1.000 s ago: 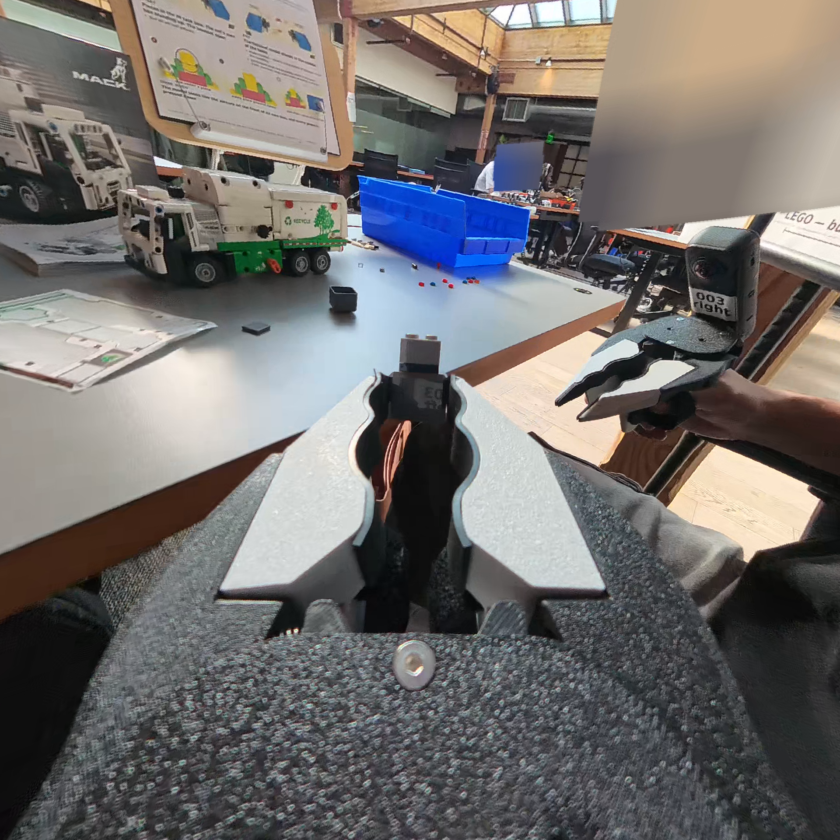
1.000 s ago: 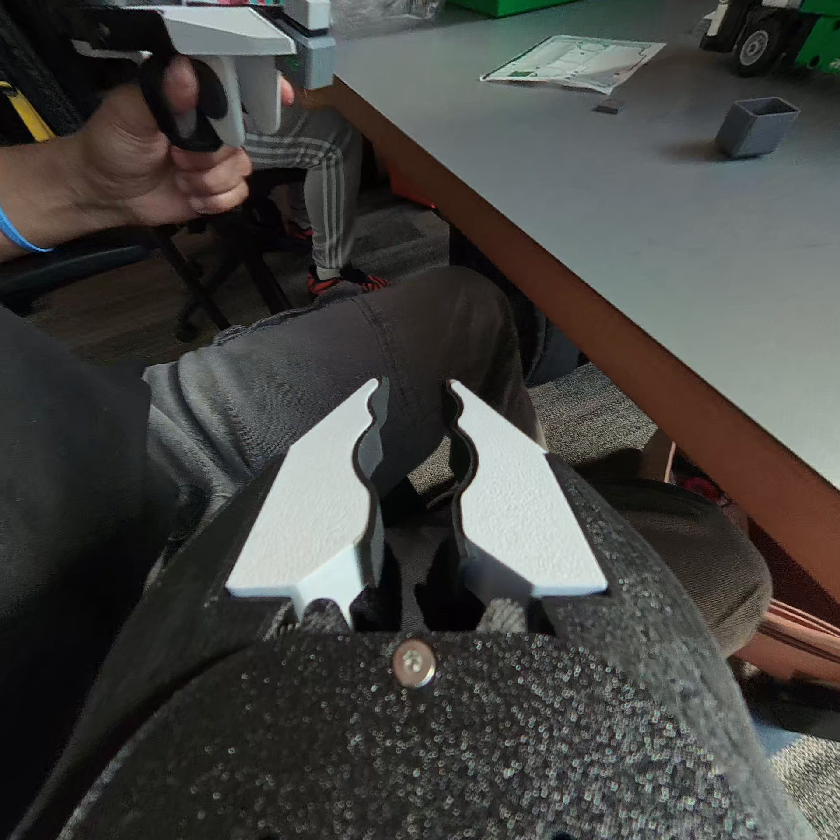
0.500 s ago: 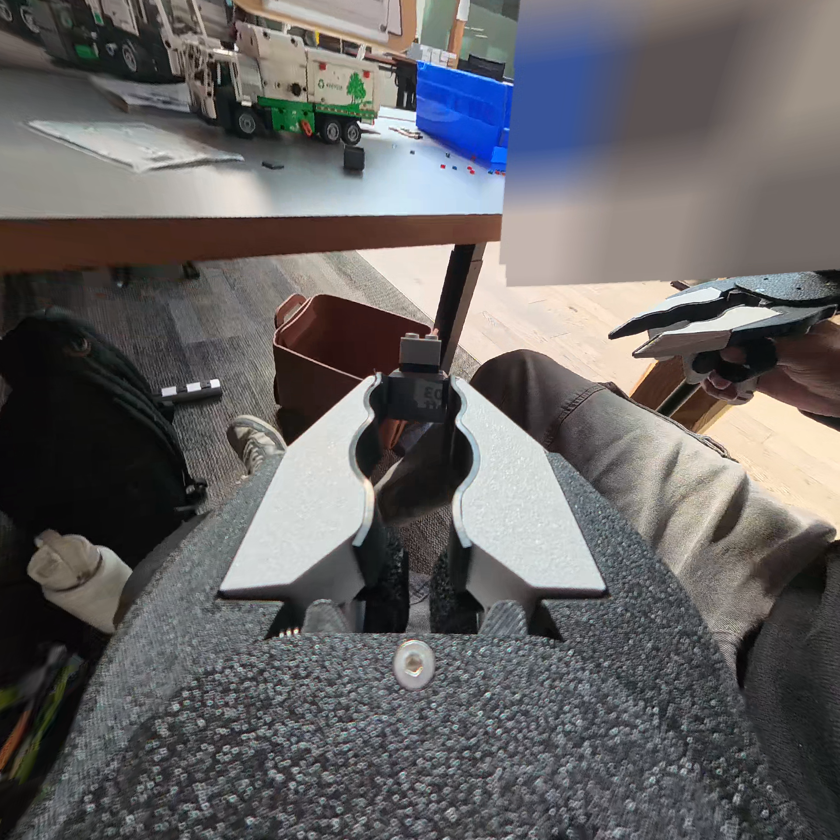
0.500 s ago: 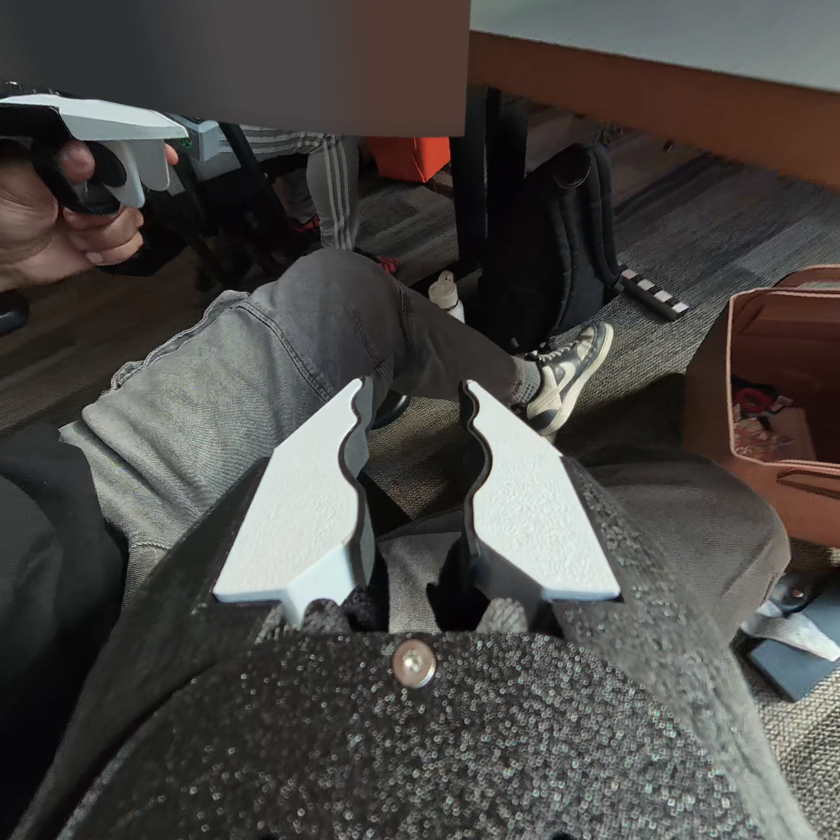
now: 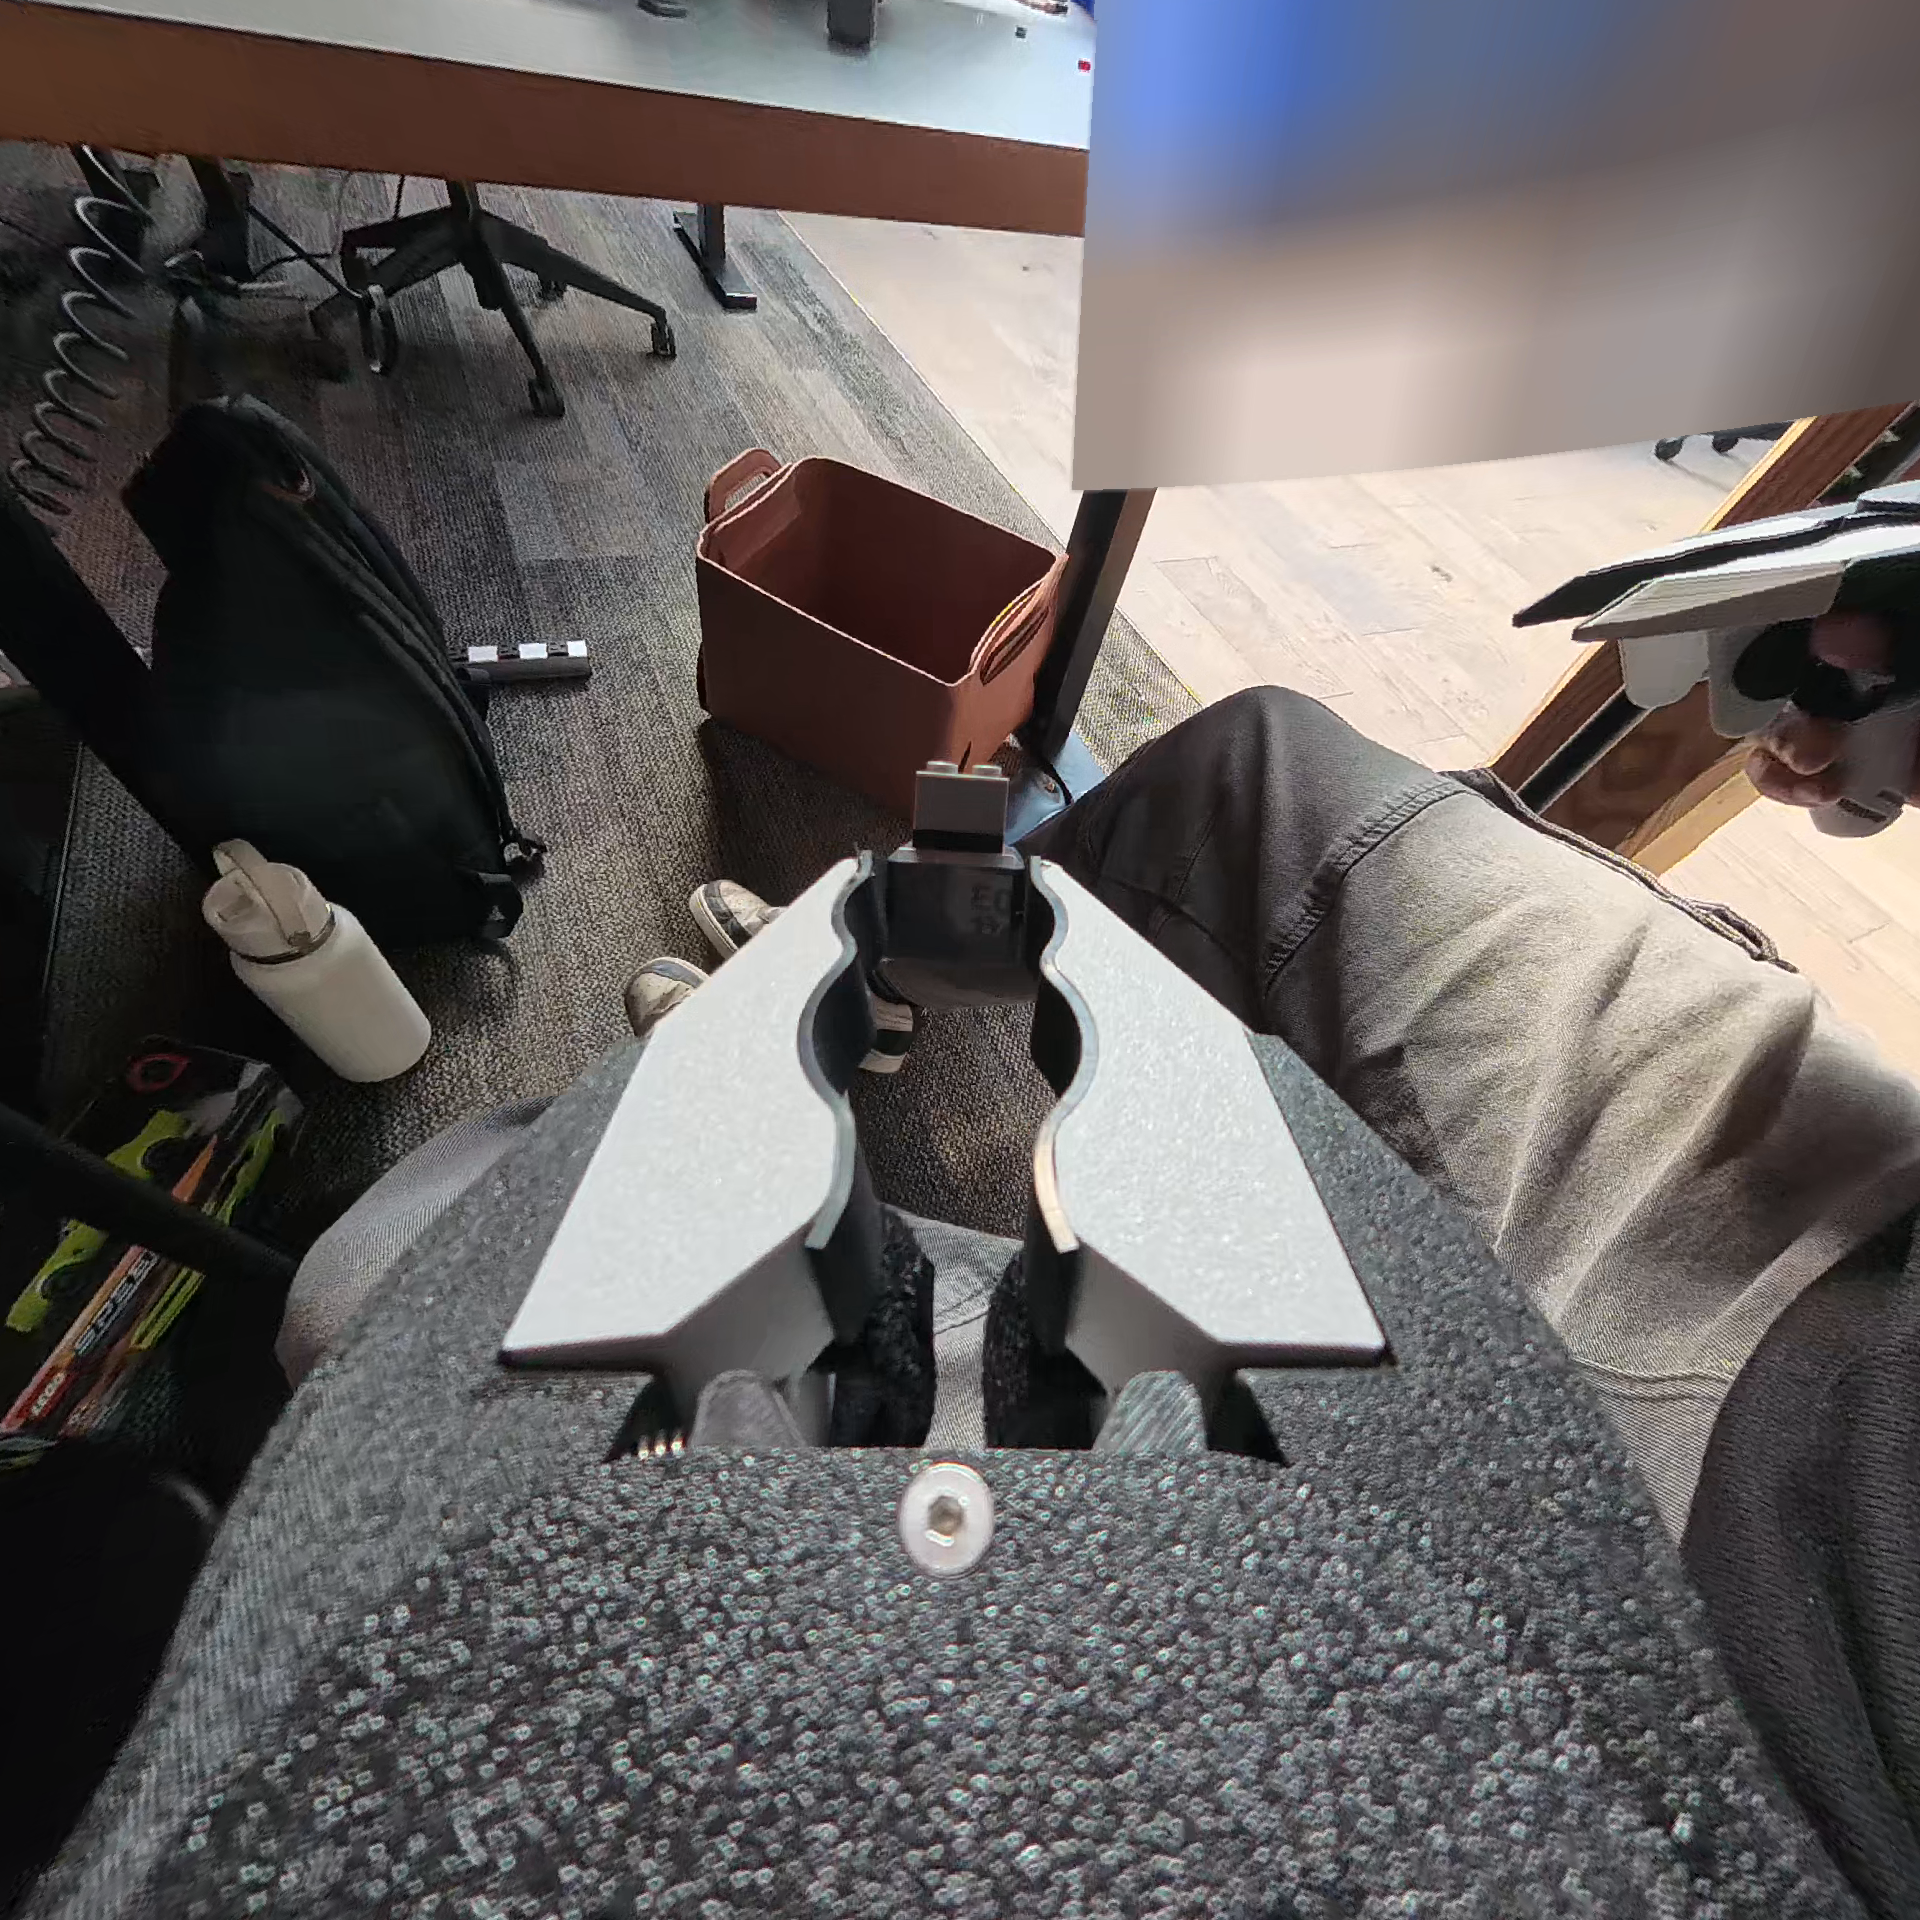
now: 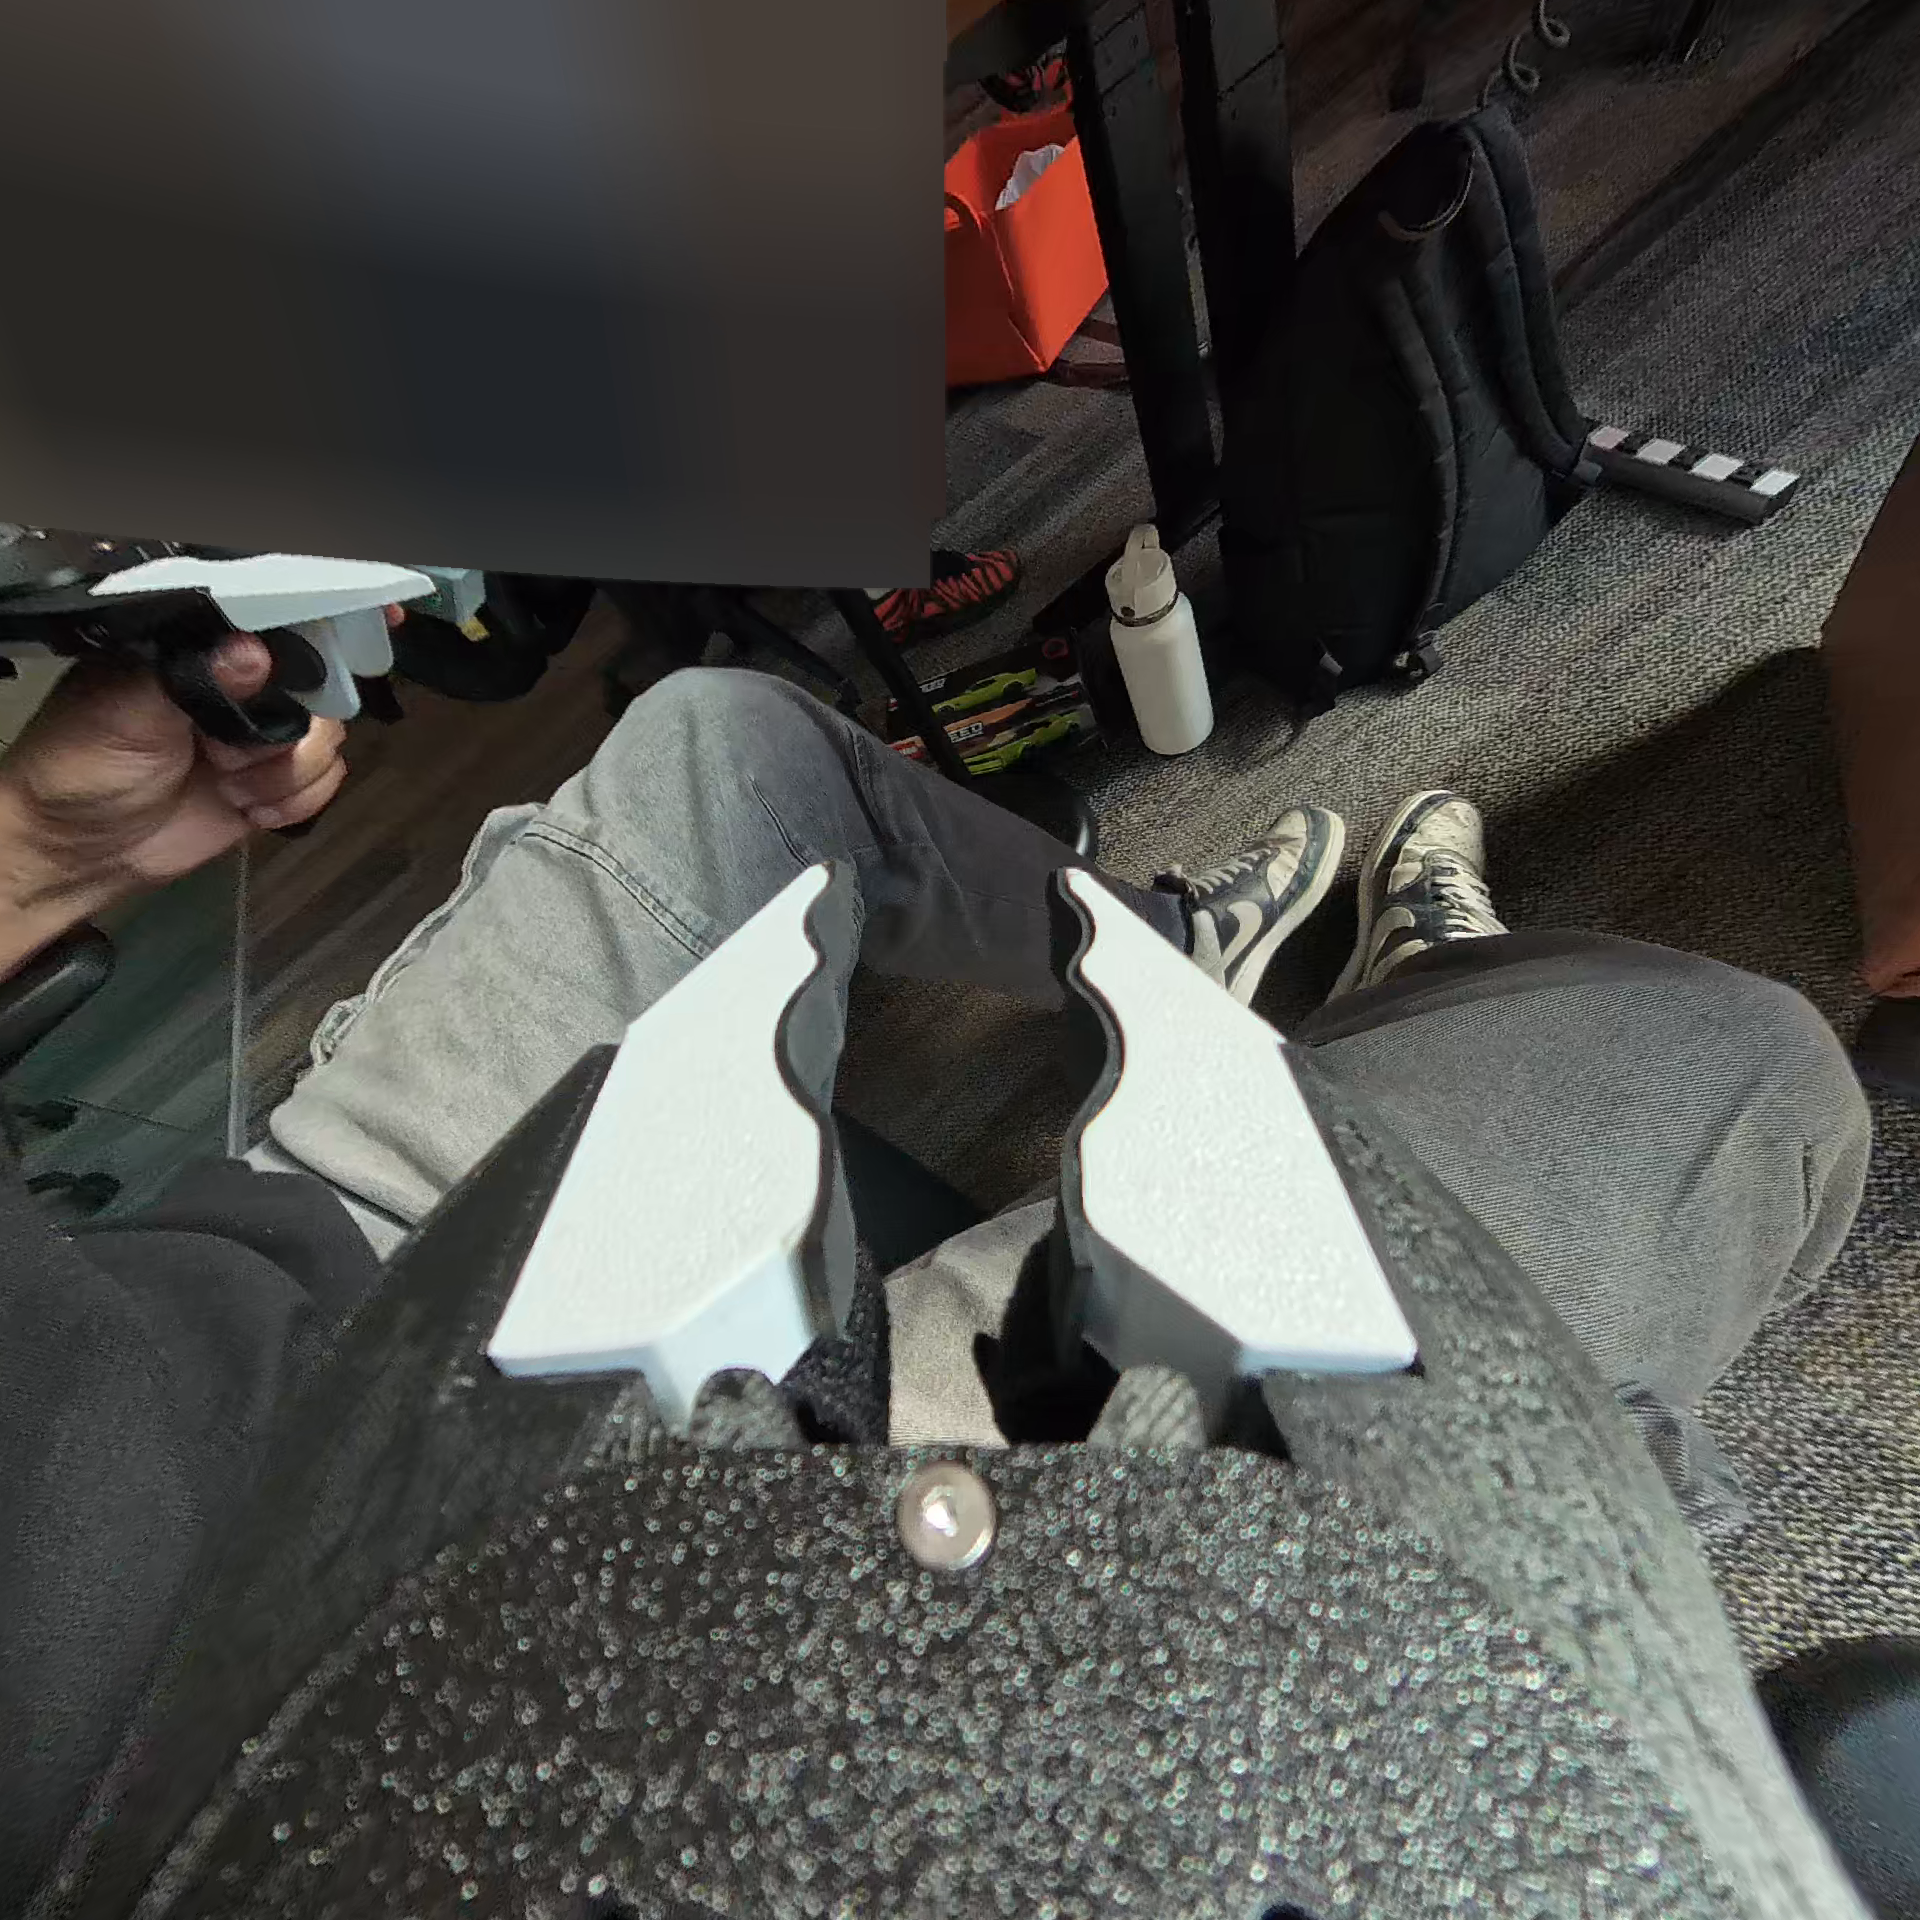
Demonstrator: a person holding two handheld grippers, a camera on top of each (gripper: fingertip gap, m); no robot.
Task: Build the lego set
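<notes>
Left wrist view: my left hand-held gripper [image 5: 948,904] clamps a small grey lego sub-assembly [image 5: 958,868] over my lap, below the worktop [image 5: 540,135] | Right wrist view: my right hand-held gripper [image 6: 945,899] parted, empty | Progress: piece unattached; building remains, I judge.

My left gripper [image 5: 948,883]: pale grey wedge fingers with wavy inner edges, speckled black body, one silver hex screw at centre. My right gripper [image 6: 956,894]: same build. I wear grey jeans [image 6: 665,894], a black top, and dark-and-cream sneakers [image 6: 1262,894].
</notes>
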